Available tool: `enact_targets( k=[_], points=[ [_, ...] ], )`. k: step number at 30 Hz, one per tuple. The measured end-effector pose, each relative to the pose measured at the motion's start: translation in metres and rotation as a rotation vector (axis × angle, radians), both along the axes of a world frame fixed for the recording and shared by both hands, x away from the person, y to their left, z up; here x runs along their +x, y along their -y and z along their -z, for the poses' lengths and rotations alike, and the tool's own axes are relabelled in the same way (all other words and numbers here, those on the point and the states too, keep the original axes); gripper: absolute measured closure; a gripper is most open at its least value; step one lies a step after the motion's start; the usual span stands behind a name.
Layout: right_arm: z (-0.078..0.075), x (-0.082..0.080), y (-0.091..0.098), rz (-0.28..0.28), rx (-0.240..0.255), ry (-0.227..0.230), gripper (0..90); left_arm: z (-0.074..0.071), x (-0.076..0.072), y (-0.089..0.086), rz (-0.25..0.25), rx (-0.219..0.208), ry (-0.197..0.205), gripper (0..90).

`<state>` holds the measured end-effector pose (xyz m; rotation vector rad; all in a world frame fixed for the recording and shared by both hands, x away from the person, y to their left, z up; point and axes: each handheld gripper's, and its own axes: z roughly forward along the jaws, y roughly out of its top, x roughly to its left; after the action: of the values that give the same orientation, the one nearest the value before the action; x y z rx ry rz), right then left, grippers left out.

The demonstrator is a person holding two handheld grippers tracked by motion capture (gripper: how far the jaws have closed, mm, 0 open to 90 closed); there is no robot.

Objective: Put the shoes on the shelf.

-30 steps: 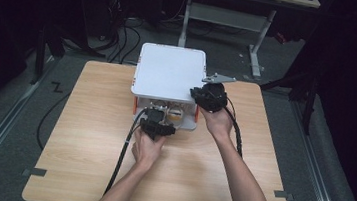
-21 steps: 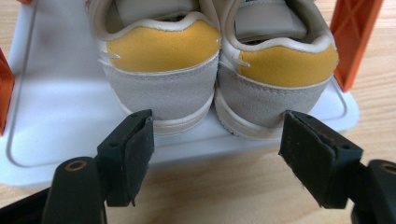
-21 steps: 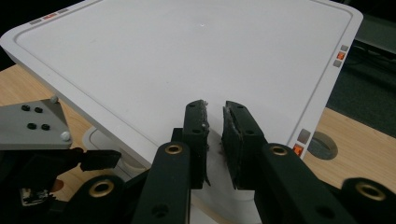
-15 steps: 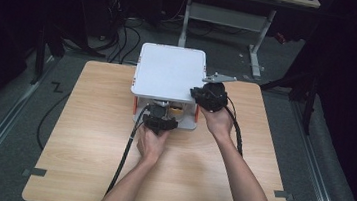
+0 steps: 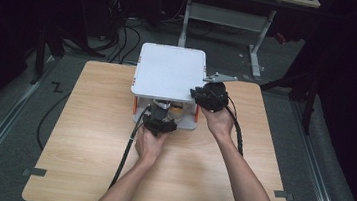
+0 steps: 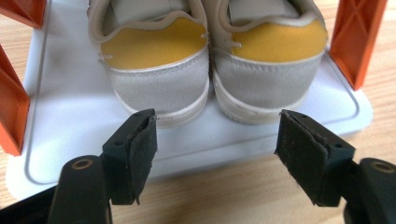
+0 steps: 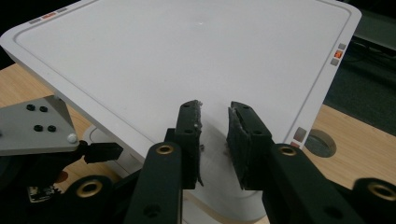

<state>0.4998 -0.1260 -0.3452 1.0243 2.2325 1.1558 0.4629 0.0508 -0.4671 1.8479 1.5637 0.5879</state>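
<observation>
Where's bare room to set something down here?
Rack top is bare. Bare table lies left of the rack, near the front edge, and right of the right gripper. Lower shelf is crowded: two shoes, left gripper at the heels.

Left hand-held gripper jaws spread wide; right hand-held gripper jaws nearly closed, a narrow gap between.

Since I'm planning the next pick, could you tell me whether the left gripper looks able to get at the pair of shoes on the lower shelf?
Probably yes. The left gripper is open, its jaws facing the heels of the shoes on the lower shelf, with nothing between them. The orange posts stand off to the sides.
</observation>
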Motion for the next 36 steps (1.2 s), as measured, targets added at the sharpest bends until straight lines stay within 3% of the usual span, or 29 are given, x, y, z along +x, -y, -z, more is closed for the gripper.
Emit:
enact_targets(
  k=[3, 9, 13, 22, 29, 34, 36],
  points=[
    [-0.002, -0.003, 0.003, 0.001, -0.004, 0.014, 69.4, -0.004, -0.006, -0.006, 0.033, -0.009, 0.008, 30.1],
    [-0.006, -0.014, 0.020, 0.013, 0.040, 0.028, 62.6, -0.023, -0.028, -0.019, 0.089, -0.028, 0.089, 31.6],
    [-0.007, -0.020, 0.030, 0.021, 0.027, 0.022, 59.8, -0.039, -0.040, -0.031, 0.116, -0.041, 0.129, 31.7],
    [-0.006, -0.036, 0.050, 0.013, 0.064, 0.035, 57.8, -0.049, -0.054, -0.046, 0.178, -0.087, 0.150, 33.5],
    [-0.004, -0.050, 0.069, 0.017, 0.103, 0.034, 56.4, -0.058, -0.065, -0.054, 0.170, -0.062, 0.194, 33.8],
    [-0.004, -0.060, 0.087, 0.031, 0.141, 0.027, 56.4, -0.065, -0.075, -0.062, 0.182, -0.103, 0.217, 32.0],
    [-0.004, -0.065, 0.095, 0.037, 0.151, 0.028, 56.4, -0.067, -0.079, -0.063, 0.187, -0.092, 0.223, 31.1]
  ],
)
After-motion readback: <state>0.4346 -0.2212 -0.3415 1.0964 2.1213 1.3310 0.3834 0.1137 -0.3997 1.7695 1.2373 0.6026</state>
